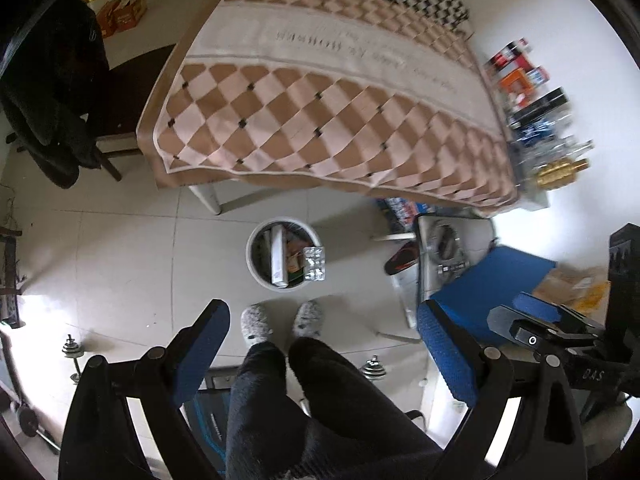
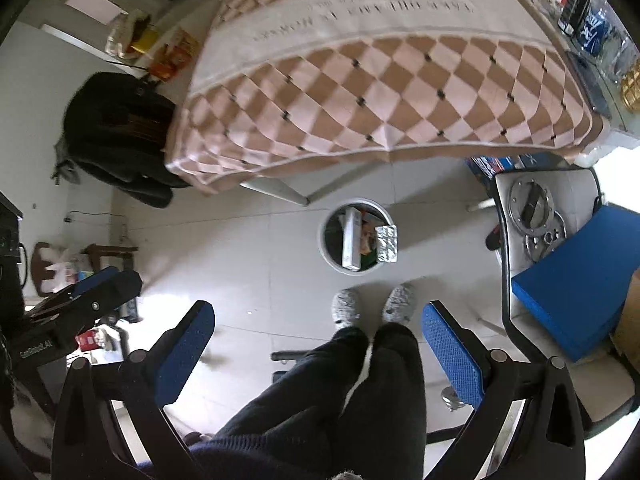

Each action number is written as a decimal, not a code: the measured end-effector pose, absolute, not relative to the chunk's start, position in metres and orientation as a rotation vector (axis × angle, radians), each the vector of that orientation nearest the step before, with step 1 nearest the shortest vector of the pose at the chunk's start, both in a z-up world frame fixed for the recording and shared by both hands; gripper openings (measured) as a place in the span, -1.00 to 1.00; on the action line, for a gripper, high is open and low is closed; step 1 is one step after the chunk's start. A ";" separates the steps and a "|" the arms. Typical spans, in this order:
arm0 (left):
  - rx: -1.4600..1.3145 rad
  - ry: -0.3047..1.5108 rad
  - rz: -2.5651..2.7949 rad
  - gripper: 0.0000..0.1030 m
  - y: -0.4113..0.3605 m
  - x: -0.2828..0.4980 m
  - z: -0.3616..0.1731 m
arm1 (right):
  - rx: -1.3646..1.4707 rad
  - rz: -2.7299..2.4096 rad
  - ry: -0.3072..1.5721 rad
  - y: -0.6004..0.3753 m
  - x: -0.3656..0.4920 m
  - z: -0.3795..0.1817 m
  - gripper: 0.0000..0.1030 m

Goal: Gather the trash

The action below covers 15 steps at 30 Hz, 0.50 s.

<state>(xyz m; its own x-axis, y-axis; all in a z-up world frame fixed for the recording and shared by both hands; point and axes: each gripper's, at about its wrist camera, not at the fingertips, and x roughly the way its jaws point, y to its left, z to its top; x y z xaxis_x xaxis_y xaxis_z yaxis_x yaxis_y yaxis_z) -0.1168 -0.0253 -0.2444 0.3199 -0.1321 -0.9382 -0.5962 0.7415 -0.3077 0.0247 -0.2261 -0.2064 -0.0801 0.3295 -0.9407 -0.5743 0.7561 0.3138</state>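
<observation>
A round white trash bin (image 1: 256, 268) (image 2: 325, 250) stands on the tiled floor below the table's near edge. It holds a long white box (image 1: 278, 258) (image 2: 352, 240), a silver blister pack (image 1: 314, 263) (image 2: 386, 244) lying on its rim, and colourful wrappers. My left gripper (image 1: 324, 348) hangs high above the floor, open, with nothing between its blue pads. My right gripper (image 2: 318, 340) is likewise open and empty; it also shows at the right edge of the left wrist view (image 1: 532, 332). The person's legs and grey slippers (image 1: 256, 324) (image 2: 348, 306) stand just before the bin.
A table under a checkered brown cloth (image 1: 320, 112) (image 2: 380, 92) fills the upper part. Boxes and bottles (image 1: 528, 92) crowd its right side. A dark jacket hangs on a chair (image 1: 52, 92) at left. A blue box (image 2: 572, 276) lies on a chair at right. Dumbbells (image 1: 72, 352) lie on the floor.
</observation>
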 end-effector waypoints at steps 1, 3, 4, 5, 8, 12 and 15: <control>-0.718 1.223 0.329 0.86 -0.026 -0.119 -0.237 | -0.204 0.770 1.465 -0.228 0.023 -0.195 1.00; -0.736 1.208 0.312 0.86 -0.028 -0.123 -0.224 | -0.196 0.783 1.455 -0.230 0.021 -0.181 1.00; -0.743 1.202 0.303 0.86 -0.029 -0.125 -0.220 | -0.190 0.791 1.452 -0.232 0.020 -0.174 1.00; -0.749 1.198 0.294 0.86 -0.030 -0.127 -0.216 | -0.189 0.801 1.453 -0.233 0.019 -0.167 1.00; -0.758 1.186 0.273 0.86 -0.035 -0.131 -0.205 | -0.192 0.822 1.452 -0.237 0.015 -0.152 1.00; -0.755 1.172 0.256 0.86 -0.043 -0.135 -0.192 | -0.196 0.839 1.462 -0.241 0.011 -0.143 1.00; -0.749 1.159 0.246 0.86 -0.045 -0.137 -0.185 | -0.193 0.848 1.467 -0.244 0.011 -0.139 1.00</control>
<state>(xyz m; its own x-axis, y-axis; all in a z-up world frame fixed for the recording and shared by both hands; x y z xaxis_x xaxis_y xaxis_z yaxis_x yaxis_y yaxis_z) -0.1369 -0.0455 -0.1854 0.4059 -0.1949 -0.8929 -0.5403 0.7368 -0.4065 0.0105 -0.2439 -0.1391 -0.1195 0.3828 -0.9161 -0.6031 0.7050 0.3732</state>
